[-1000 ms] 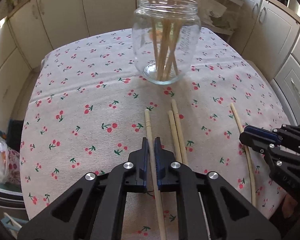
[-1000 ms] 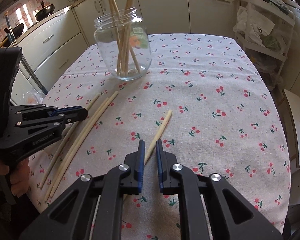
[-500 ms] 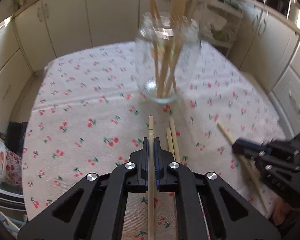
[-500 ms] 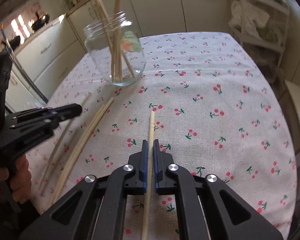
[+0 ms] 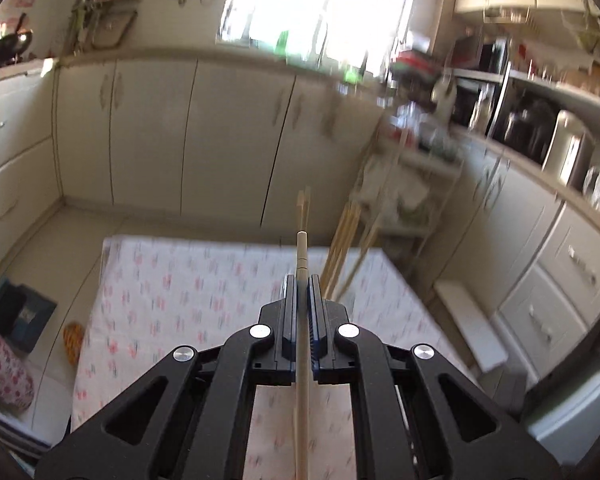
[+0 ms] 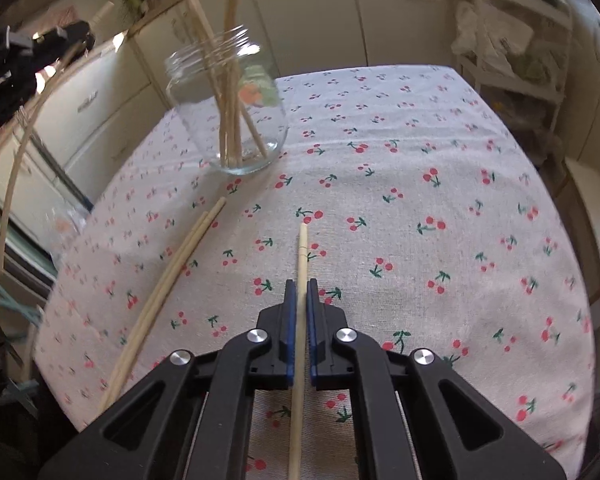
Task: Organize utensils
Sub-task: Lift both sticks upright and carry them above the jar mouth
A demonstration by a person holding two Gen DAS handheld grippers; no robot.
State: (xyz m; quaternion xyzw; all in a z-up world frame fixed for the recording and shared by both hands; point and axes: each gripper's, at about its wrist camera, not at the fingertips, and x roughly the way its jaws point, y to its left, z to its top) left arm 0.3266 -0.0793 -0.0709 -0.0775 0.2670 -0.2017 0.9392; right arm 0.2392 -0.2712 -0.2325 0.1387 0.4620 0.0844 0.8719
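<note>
Your left gripper clamps a chopstick pointing straight ahead above the table; your right gripper pinches another chopstick aimed far, toward the jar.

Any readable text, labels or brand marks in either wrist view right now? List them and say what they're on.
None can be read.
Glass jar: a green and orange sticker on its wall, too blurred to read any words.
Right gripper and left gripper, each shut on a chopstick: no markings show.
Cherry tablecloth: pattern only, no text.
</note>
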